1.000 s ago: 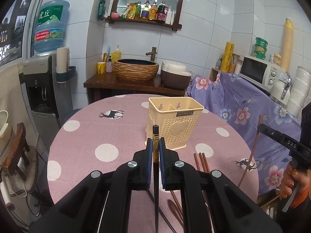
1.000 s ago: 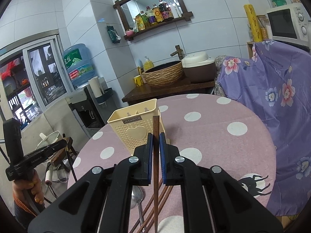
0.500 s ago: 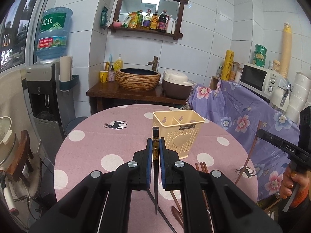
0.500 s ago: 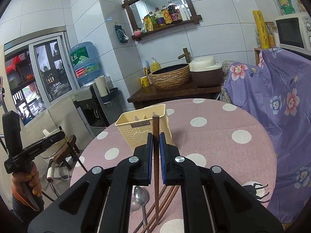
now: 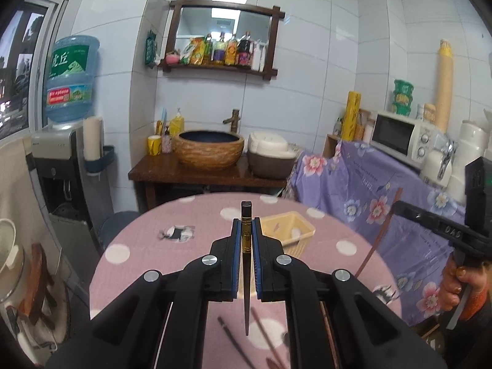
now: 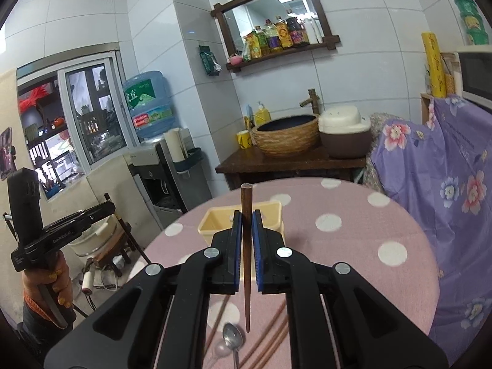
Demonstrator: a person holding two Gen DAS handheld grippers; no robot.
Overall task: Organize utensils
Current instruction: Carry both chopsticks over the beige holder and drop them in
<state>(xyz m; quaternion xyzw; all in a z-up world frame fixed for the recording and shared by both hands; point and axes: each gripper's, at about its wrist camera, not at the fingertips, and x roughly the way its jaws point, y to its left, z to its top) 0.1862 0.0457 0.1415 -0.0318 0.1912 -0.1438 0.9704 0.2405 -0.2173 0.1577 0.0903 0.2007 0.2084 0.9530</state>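
Black lacquered chopstick with gold band [image 5: 246,240] pinched upright in left gripper [image 5: 246,246]. Brown wooden chopstick [image 6: 246,246] clamped likewise in right gripper [image 6: 246,243]. Cream plastic utensil basket [image 6: 243,220] ahead of fingertips, apparently empty. Spoon [image 6: 232,335], chopsticks on pink dotted tablecloth [image 6: 353,240] below; most sorting left. Open room around basket rim.

Left wrist view: sits just behind the left gripper [image 5: 246,230], looks along its fingers, tilted slightly down across the round pink table [image 5: 147,258] toward the tiled wall with the basin [image 5: 209,150]. Right wrist view: same mounting on the right gripper [image 6: 246,224], facing that wall from further right. Both share the table, the cream basket [image 5: 292,230] [image 6: 215,224], basin, mirror shelf [image 5: 221,67], and each catches the other gripper at its edge.
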